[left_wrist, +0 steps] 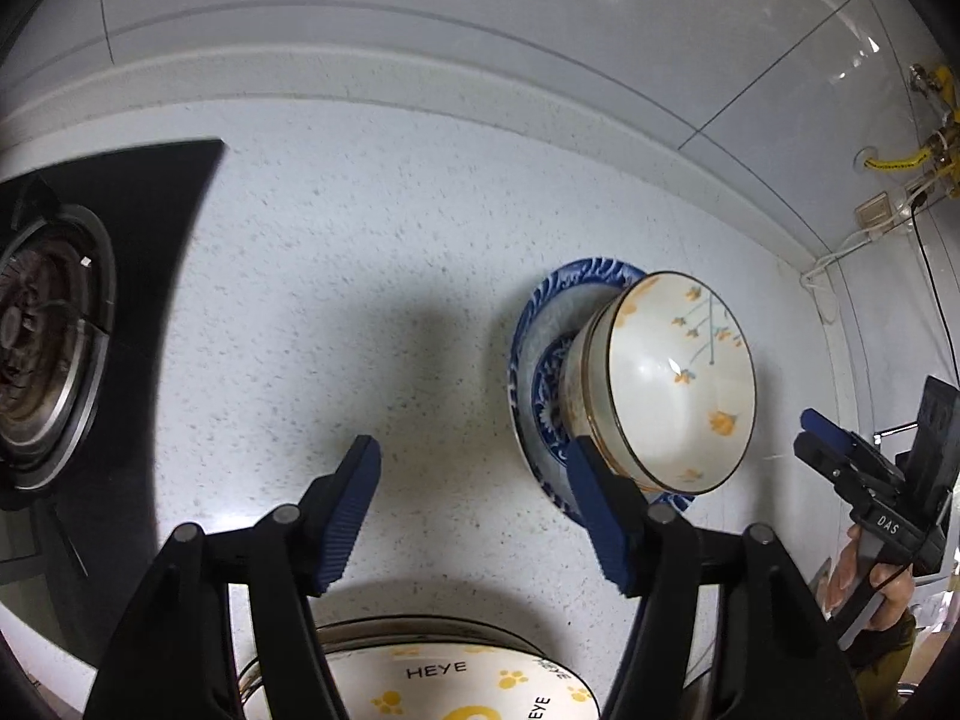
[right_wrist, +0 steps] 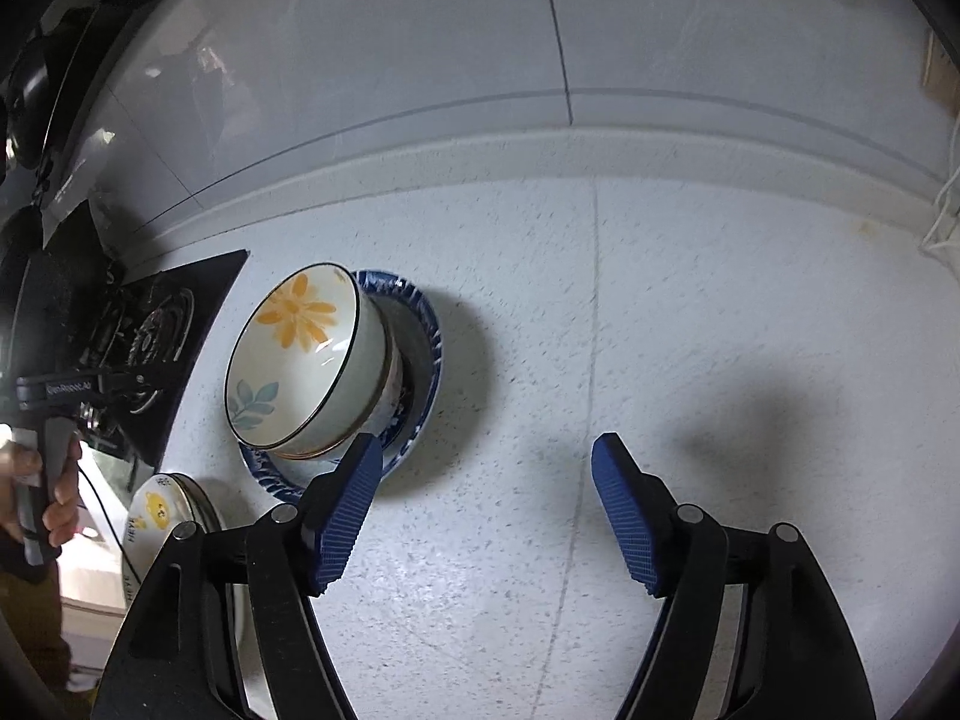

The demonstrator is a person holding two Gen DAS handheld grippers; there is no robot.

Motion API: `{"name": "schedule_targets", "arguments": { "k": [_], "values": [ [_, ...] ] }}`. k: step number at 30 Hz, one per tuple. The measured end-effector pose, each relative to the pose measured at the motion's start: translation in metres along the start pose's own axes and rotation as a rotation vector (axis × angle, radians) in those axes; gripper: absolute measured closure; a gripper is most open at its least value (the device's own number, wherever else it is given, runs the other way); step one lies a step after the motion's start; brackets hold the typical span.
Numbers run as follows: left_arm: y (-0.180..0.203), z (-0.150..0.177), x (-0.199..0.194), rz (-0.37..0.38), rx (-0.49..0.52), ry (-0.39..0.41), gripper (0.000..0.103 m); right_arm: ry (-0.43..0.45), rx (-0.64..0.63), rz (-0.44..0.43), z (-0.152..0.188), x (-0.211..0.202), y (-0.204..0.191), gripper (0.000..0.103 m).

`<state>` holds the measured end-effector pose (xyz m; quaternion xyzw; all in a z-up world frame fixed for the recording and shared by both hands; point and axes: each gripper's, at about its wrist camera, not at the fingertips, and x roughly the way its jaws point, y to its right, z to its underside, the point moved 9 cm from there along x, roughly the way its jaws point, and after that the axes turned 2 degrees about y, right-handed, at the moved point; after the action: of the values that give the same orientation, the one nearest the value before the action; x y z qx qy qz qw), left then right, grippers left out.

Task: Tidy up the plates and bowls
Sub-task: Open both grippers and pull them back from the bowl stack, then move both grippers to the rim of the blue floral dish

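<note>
A white bowl with orange flowers [left_wrist: 678,384] [right_wrist: 300,354] is nested in a second, gold-rimmed bowl, and both stand on a blue-patterned plate [left_wrist: 540,312] [right_wrist: 423,330] on the speckled white counter. A plate printed with yellow paw prints and "HEYE" [left_wrist: 456,684] [right_wrist: 159,510] lies nearer, under my left gripper. My left gripper [left_wrist: 480,510] is open and empty, with its right finger just left of the bowls. My right gripper [right_wrist: 486,510] [left_wrist: 807,432] is open and empty over bare counter, to the right of the blue plate.
A black gas hob with a burner [left_wrist: 48,348] [right_wrist: 150,336] lies to the left of the dishes. The tiled wall and a raised backsplash [right_wrist: 570,150] close off the counter's far side. A yellow gas pipe [left_wrist: 900,162] and cables sit at the far right corner.
</note>
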<state>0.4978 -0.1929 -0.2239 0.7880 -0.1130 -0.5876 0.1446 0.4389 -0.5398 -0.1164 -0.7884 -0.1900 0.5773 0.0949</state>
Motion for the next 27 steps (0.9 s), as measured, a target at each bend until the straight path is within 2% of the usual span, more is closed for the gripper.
{"name": "schedule_targets", "arguments": {
  "k": [2, 3, 5, 6, 9, 12, 21, 27],
  "values": [
    [0.001, 0.0, 0.01, 0.041, -0.028, -0.024, 0.045, -0.039, 0.057, -0.059, 0.0, 0.013, 0.001, 0.038],
    [0.001, 0.0, 0.016, 0.076, -0.047, -0.044, 0.05, -0.06, 0.078, -0.083, 0.001, 0.019, 0.003, 0.043],
    [0.002, -0.001, 0.023, 0.114, -0.063, -0.066, 0.053, -0.098, 0.114, -0.127, 0.002, 0.033, 0.003, 0.051],
    [0.001, -0.001, 0.027, 0.122, -0.067, -0.075, 0.054, -0.112, 0.126, -0.141, 0.002, 0.038, 0.003, 0.055],
    [-0.001, -0.004, 0.037, 0.15, -0.083, -0.096, 0.054, -0.132, 0.144, -0.185, 0.0, 0.05, 0.0, 0.058],
    [0.0, -0.006, 0.044, 0.167, -0.084, -0.109, 0.055, -0.149, 0.122, -0.181, 0.001, 0.057, -0.005, 0.058],
    [0.0, -0.007, 0.068, 0.144, -0.087, -0.138, 0.058, -0.189, 0.098, -0.158, 0.002, 0.081, -0.006, 0.067],
    [0.001, -0.01, 0.069, 0.119, -0.089, -0.115, 0.058, -0.184, 0.088, -0.14, 0.002, 0.083, -0.006, 0.067]
  ]
}}
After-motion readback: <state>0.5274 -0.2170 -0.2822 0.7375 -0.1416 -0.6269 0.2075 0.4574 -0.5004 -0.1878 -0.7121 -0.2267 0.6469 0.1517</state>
